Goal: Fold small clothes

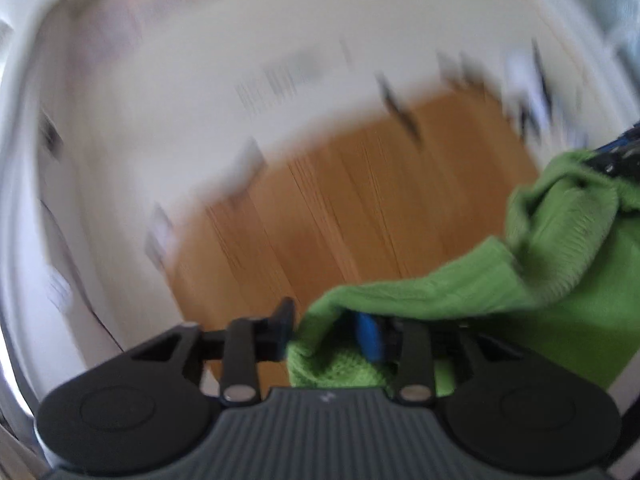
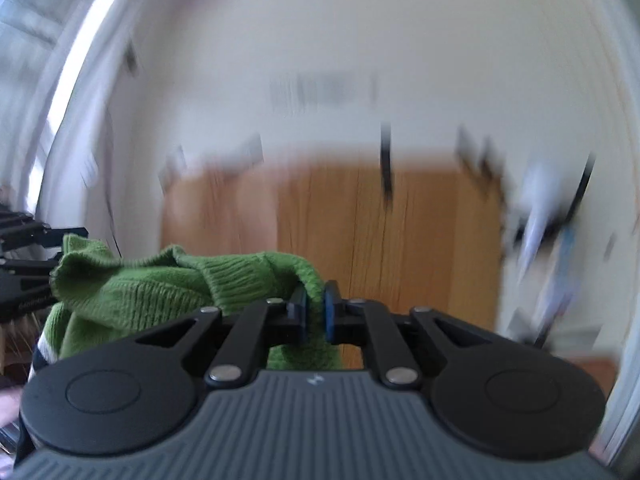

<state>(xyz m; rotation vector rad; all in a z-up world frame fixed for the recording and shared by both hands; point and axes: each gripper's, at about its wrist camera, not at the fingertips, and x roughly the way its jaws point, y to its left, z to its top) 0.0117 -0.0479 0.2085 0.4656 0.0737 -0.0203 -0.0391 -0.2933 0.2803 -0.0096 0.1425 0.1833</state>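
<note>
A green knit garment [image 1: 540, 280] hangs in the air between both grippers, above a wooden table top [image 1: 340, 208]. My left gripper [image 1: 326, 332] has its jaws well apart; a bunched edge of the garment lies loosely between them and drapes over the blue right pad [image 1: 368, 338]. The right gripper's dark tip [image 1: 616, 156] shows at the garment's upper right corner. In the right wrist view the garment [image 2: 160, 284] stretches to the left, and my right gripper [image 2: 316, 312] pinches a fold of it in a narrow gap. The left gripper [image 2: 24, 280] sits at the far left edge.
Both views are motion-blurred. The wooden table [image 2: 420, 240] stands against a white wall. Blurred white and blue items [image 2: 552, 220] and dark cables [image 2: 386, 168] lie along its back and right side. A striped sleeve [image 2: 40, 352] shows at lower left.
</note>
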